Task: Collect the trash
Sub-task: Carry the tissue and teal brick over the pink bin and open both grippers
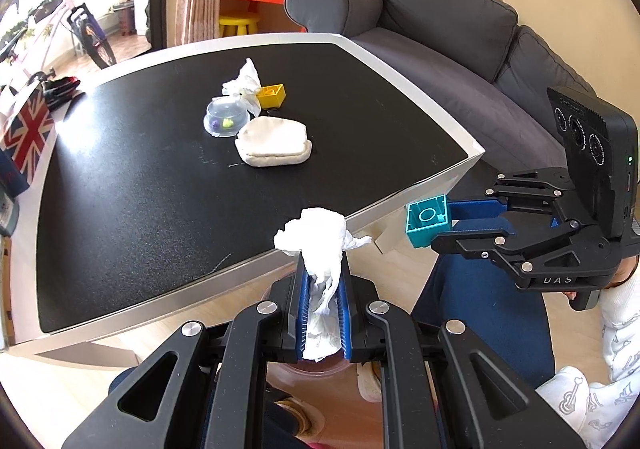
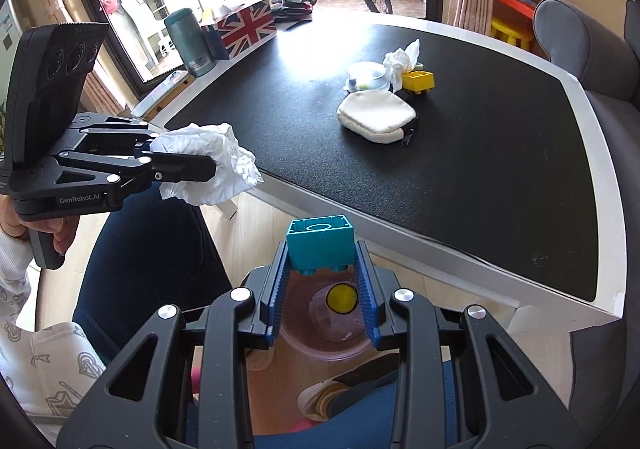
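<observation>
Right now both grippers hang off the near edge of the black counter (image 2: 460,177), each loaded: the left gripper (image 1: 323,301) has its fingers clamped together on a crumpled white tissue (image 1: 316,237), and the right gripper (image 2: 322,281) has its fingers clamped on a teal plastic building block (image 2: 320,245). Below the right one, on the floor, sits a clear round plastic bin (image 2: 324,333) with a yellow ball-like thing (image 2: 341,299) already inside. To do this step well, I would bring each load squarely over the bin's mouth before parting the fingers, low enough that the light tissue does not drift to the floor. Still on the counter are another crumpled white tissue (image 1: 246,83), a yellow toy block (image 1: 273,95), a clear plastic dome cup (image 1: 225,120) and a cream fabric zip pouch (image 1: 274,143), close together. Much of the bin's rim is hidden behind the gripper linkages, so its full width is hard to judge, and the left view shows only a sliver of it. What lies inside the dome cup is too small to name.
</observation>
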The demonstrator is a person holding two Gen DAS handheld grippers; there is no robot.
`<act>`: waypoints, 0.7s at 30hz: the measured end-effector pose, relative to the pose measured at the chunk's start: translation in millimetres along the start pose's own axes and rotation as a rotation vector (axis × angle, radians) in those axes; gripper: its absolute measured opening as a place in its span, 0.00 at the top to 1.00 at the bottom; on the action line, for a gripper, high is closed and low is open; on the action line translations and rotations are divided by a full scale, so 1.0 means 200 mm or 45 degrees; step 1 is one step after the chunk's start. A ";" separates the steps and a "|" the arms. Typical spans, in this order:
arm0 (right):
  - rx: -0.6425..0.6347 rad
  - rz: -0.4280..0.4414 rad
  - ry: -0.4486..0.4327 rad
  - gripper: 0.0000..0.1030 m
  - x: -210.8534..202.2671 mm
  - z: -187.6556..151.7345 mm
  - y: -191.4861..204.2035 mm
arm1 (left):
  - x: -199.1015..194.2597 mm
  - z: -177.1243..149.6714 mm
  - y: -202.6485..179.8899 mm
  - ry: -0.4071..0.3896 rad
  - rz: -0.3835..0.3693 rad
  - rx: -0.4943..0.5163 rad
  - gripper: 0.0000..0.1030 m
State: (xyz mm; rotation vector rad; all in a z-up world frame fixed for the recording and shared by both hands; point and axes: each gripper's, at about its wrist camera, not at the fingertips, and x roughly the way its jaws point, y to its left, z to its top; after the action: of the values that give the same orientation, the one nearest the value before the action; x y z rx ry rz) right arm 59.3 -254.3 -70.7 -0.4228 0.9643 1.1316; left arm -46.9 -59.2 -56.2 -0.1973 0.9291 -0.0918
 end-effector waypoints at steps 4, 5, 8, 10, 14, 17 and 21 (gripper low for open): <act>-0.015 0.005 -0.001 0.68 0.00 0.01 0.01 | -0.01 0.00 0.00 -0.003 -0.004 -0.001 0.88; -0.017 0.000 -0.002 0.68 0.00 0.01 0.01 | -0.01 0.00 0.00 -0.003 -0.002 0.000 0.88; -0.009 -0.015 -0.017 0.51 0.00 0.01 0.00 | -0.01 0.00 0.00 -0.005 -0.001 0.003 0.88; 0.018 -0.019 -0.049 0.26 -0.02 0.02 -0.01 | -0.01 0.00 0.00 -0.005 0.000 0.004 0.88; 0.068 -0.068 -0.072 0.11 -0.04 0.03 -0.05 | 0.00 0.00 0.00 0.002 -0.005 0.008 0.88; 0.093 -0.102 -0.061 0.08 -0.04 0.04 -0.06 | 0.00 0.01 -0.01 0.005 -0.010 0.009 0.88; 0.128 -0.125 -0.053 0.07 -0.04 0.04 -0.09 | 0.02 0.01 -0.02 0.013 -0.019 0.015 0.88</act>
State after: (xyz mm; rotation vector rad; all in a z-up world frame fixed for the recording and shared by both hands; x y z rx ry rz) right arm 77.2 -260.4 -62.7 -0.3599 0.9499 0.9953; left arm -43.4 -62.9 -57.5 -0.1934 0.9375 -0.1122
